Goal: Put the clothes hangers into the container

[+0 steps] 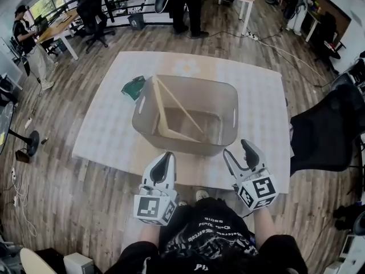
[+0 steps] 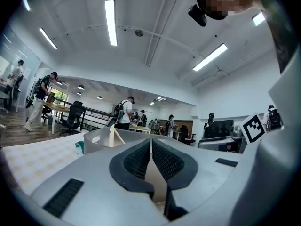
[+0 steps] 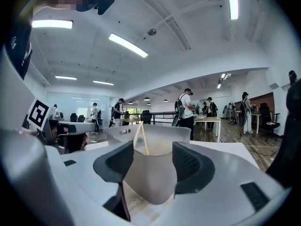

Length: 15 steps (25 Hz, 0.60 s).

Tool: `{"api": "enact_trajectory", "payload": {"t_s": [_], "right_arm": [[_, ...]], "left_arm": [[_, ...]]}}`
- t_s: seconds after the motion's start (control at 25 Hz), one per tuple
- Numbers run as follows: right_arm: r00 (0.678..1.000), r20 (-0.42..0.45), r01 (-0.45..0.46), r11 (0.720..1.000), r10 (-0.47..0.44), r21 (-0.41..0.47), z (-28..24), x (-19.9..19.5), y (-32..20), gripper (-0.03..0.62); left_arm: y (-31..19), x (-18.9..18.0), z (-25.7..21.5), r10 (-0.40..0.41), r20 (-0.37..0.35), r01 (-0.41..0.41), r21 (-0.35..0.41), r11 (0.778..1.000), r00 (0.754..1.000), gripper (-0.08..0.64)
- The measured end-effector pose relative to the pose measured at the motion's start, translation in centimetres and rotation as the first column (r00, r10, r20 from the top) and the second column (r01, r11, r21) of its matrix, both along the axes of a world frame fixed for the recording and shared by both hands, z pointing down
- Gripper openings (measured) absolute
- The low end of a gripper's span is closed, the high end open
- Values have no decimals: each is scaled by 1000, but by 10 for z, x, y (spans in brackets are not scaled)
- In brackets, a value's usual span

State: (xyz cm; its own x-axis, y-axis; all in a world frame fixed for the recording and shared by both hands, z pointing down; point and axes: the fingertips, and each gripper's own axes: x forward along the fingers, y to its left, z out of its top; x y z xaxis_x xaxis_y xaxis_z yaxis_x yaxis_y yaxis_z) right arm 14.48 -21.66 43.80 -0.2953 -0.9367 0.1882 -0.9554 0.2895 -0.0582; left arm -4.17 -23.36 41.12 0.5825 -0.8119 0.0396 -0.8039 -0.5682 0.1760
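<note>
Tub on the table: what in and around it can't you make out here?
- Head view: dark green object, half behind the wall of the translucent grey plastic tub; identity unclear.
- Head view: pale wooden hanger inside; hook and count too small to tell.
- Left gripper view: the shut left tongs cover the tub's lower part.

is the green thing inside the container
No, the green thing lies on the table outside the container, beside its left wall.
</note>
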Motion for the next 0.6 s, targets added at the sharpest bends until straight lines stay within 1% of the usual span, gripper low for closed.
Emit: {"api": "enact_trajectory", "payload": {"t_s": [0.12, 0.28, 0.4, 0.52, 0.56, 0.6], "right_arm": [[1000, 10, -26, 999, 27, -28, 21, 9, 15, 264], [999, -1, -35, 997, 35, -69, 48, 15, 33, 265], [999, -1, -38, 996, 38, -83, 51, 16, 37, 265], [1000, -2, -17, 996, 17, -87, 50, 11, 36, 265], [1000, -5, -13, 997, 12, -80, 48, 10, 35, 260], [1000, -7, -11, 998, 11, -69, 46, 9, 34, 238]], "left_arm": [[7, 2, 7, -3, 9, 3, -7, 1000, 1000, 21], [17, 7, 22, -14, 53, 14, -3, 1000, 998, 21], [18, 8, 23, -12, 47, 13, -12, 1000, 999, 21], [17, 5, 23, -9, 42, 10, -22, 1000, 999, 21], [18, 5, 23, -3, 40, 4, -21, 1000, 999, 21], [18, 5, 23, 3, 36, -3, -19, 1000, 999, 21]]}}
